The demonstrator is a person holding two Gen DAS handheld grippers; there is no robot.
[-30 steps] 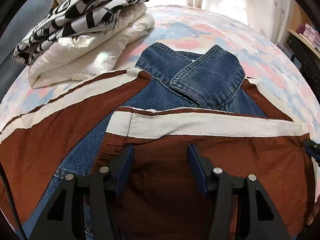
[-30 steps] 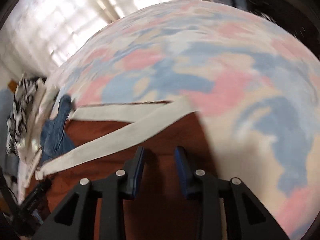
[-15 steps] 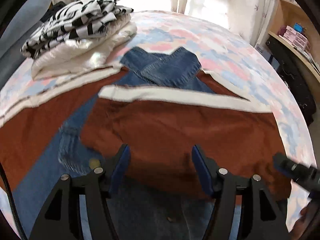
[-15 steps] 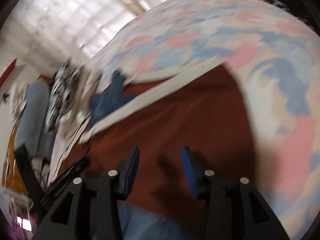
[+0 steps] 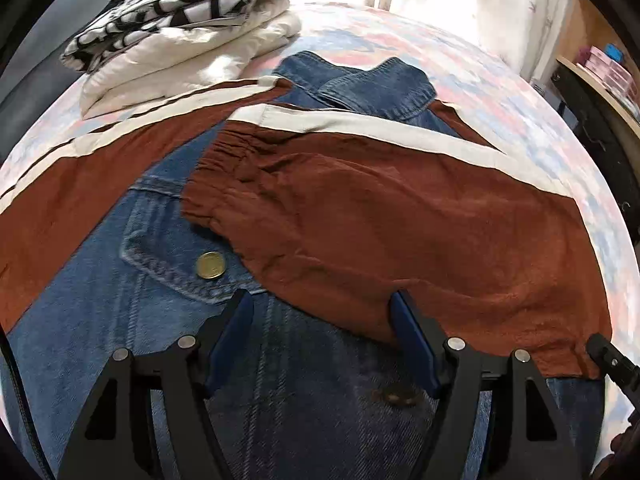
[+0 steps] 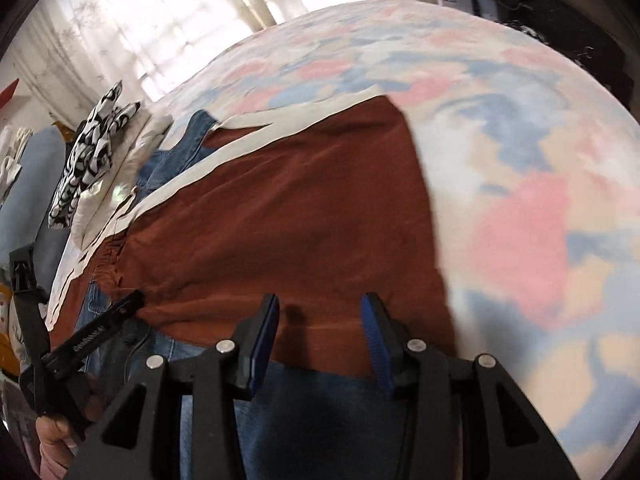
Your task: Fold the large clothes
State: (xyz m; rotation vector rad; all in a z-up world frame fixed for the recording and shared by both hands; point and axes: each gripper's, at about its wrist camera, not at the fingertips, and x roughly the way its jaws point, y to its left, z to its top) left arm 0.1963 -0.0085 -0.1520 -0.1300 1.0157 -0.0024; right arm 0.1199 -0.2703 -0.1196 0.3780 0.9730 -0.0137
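Note:
A denim jacket (image 5: 120, 320) with rust-brown sleeves lies front up on the bed. Its right sleeve (image 5: 380, 208), brown with a cream stripe, is folded across the chest. The other brown sleeve (image 5: 60, 184) stretches out to the left. My left gripper (image 5: 322, 332) is open and empty over the denim at the folded sleeve's lower edge. My right gripper (image 6: 318, 332) is open and empty above the same sleeve (image 6: 280, 220) near its lower edge. The left gripper's tip (image 6: 100, 320) shows at the right wrist view's left.
A stack of folded clothes, a white puffy jacket (image 5: 180, 52) under a black-and-white patterned piece (image 5: 168, 4), sits at the bed's far left. The pastel bedspread (image 6: 520, 200) extends to the right. Curtains (image 5: 460, 4) and a shelf (image 5: 600, 76) stand beyond the bed.
Both grippers have drawn back toward me from the brown sleeve, which now lies flat across the jacket's chest. The denim front and a brass button have come into view.

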